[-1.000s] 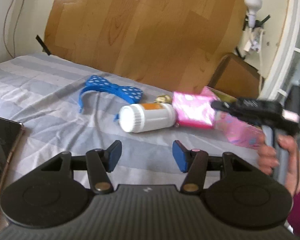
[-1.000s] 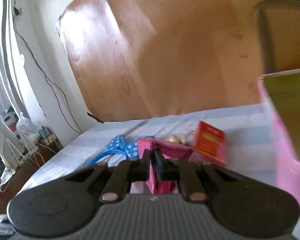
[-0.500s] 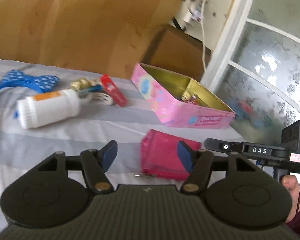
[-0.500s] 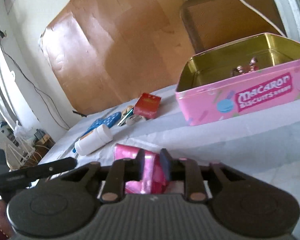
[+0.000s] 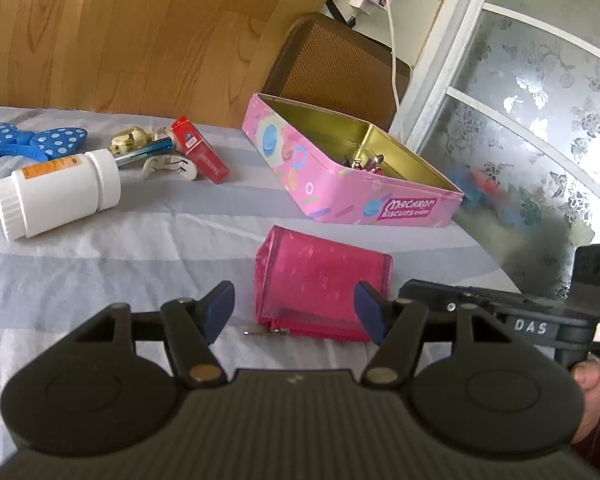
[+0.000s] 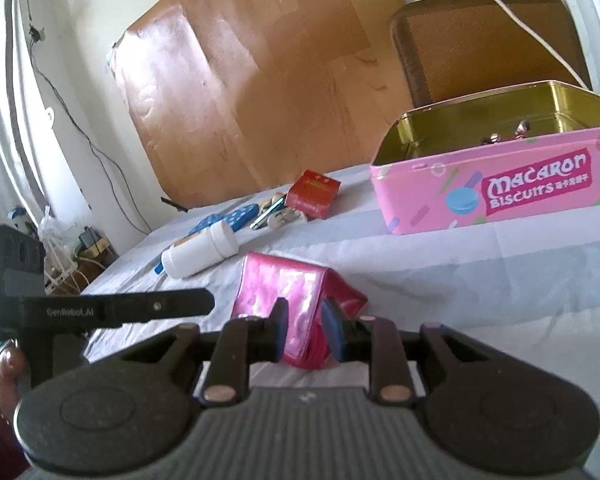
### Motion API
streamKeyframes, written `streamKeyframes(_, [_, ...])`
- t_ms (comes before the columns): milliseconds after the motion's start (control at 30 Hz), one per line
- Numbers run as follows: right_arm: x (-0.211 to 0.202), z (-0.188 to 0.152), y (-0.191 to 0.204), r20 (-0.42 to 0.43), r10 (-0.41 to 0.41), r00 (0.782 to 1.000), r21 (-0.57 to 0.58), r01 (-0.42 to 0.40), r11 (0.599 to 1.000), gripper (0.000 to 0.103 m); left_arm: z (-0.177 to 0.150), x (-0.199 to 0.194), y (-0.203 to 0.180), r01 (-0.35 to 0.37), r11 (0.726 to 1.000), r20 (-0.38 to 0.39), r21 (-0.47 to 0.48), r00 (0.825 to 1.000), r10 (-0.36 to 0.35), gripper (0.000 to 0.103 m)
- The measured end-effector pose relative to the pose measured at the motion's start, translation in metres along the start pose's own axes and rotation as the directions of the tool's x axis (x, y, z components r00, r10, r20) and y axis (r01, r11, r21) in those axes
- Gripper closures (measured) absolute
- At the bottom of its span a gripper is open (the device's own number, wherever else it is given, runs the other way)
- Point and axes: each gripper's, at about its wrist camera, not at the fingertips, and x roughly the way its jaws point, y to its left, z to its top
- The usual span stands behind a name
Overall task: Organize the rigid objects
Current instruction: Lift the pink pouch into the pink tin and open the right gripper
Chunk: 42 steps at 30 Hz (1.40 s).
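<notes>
Grey-striped bedsheet backed by wooden board | pink wallet lain flat | left gripper spread wide, nothing held | right gripper narrowly parted around wallet edge, grip cannot be told.

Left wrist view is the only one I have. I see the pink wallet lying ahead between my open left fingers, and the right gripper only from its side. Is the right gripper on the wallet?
Observer: In the right wrist view, the right gripper has the near edge of the pink wallet between its two pads. I cannot tell whether they press it.
Operator: Does the wallet lie flat there?
Observer: No. From that side it looks folded like a low tent, with the fold on top and both flaps sloping down to the sheet.
</notes>
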Motion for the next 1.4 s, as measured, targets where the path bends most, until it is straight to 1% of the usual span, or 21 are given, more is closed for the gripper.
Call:
streamKeyframes(167, [0.005,-0.001,0.003,-0.012,-0.001,1.0,-0.01,0.001,1.0,0.082,-0.001,-0.004,0.0,0.007,1.0,0.014,-0.001,1.0,-0.007,0.035])
streamKeyframes(300, [0.003,-0.004,0.005,-0.005,-0.012,1.0,-0.006,0.012,1.0,0.077,0.001,-0.006,0.003,0.002,1.0,0.014,-0.012,1.0,-0.001,0.035])
streamKeyframes(433, [0.002,-0.006,0.006,-0.008,-0.013,1.0,-0.002,0.013,1.0,0.077,0.003,-0.01,0.006,0.013,1.0,0.031,-0.019,0.999,-0.013,0.035])
streamKeyframes(567, [0.006,-0.007,0.007,-0.014,-0.012,1.0,-0.01,0.012,1.0,0.077,0.005,0.0,0.01,0.013,0.999,0.014,-0.034,1.0,-0.013,0.035])
streamKeyframes(700, [0.011,-0.008,0.003,-0.023,-0.001,1.0,-0.005,0.001,1.0,0.077,0.006,0.011,0.01,0.029,0.999,-0.005,-0.044,1.0,-0.029,0.036])
streamKeyframes(867, [0.021,-0.005,-0.001,-0.044,0.031,0.999,-0.005,-0.031,1.0,0.077,0.008,0.032,0.001,0.04,0.999,-0.042,-0.017,0.998,-0.041,0.036])
streamKeyframes(900, [0.024,-0.005,0.0,-0.051,0.035,0.998,-0.006,-0.035,0.999,0.077,0.008,0.037,0.001,0.051,0.999,-0.051,-0.021,0.997,-0.052,0.039])
streamKeyframes(933, [0.026,-0.005,-0.001,-0.054,0.032,0.998,-0.011,-0.033,0.999,0.082,0.007,0.042,0.001,0.054,0.998,-0.058,-0.022,0.997,-0.055,0.043])
streamKeyframes(967, [0.027,-0.005,-0.001,-0.056,0.032,0.998,-0.018,-0.033,0.999,0.086,0.006,0.044,0.0,0.039,0.999,-0.062,-0.01,0.997,-0.04,0.048])
streamKeyframes(1000, [0.027,-0.004,-0.001,-0.053,0.026,0.998,-0.022,-0.027,0.999,0.088,0.005,0.046,-0.002,0.023,1.0,-0.067,0.007,0.997,-0.023,0.059])
streamKeyframes(1033, [0.026,-0.002,0.0,-0.044,0.009,0.999,-0.036,-0.011,0.999,0.088,0.007,0.045,-0.002,0.022,1.0,-0.069,0.006,0.997,-0.021,0.06])
streamKeyframes(1067, [0.023,0.001,0.0,-0.029,0.003,1.0,-0.054,-0.005,0.999,0.089,0.012,0.043,-0.002,0.034,0.999,-0.064,-0.014,0.997,-0.035,0.062])
streamKeyframes(1100, [0.02,0.006,-0.001,-0.014,0.008,1.0,-0.061,-0.008,0.998,0.09,0.018,0.041,-0.003,0.044,0.999,-0.05,-0.019,0.998,-0.044,0.066])
streamKeyframes(1167, [0.011,0.021,-0.006,0.027,0.023,0.999,-0.057,-0.021,0.998,0.09,0.036,0.035,-0.013,0.059,0.998,0.001,0.013,0.998,-0.059,0.067])
streamKeyframes(1233, [0.004,0.037,-0.009,0.078,0.03,0.996,-0.072,-0.024,0.997,0.09,0.055,0.036,-0.025,0.063,0.997,0.035,0.05,0.997,-0.065,0.067])
streamKeyframes(1300, [-0.002,0.052,-0.012,0.132,0.015,0.991,-0.096,-0.002,0.995,0.09,0.075,0.046,-0.036,0.064,0.994,0.052,0.089,0.996,-0.068,0.067])
streamKeyframes(1400, [-0.005,0.071,-0.027,0.195,-0.017,0.981,-0.104,0.038,0.994,0.09,0.103,0.075,-0.049,0.067,0.99,0.058,0.126,0.995,-0.075,0.066])
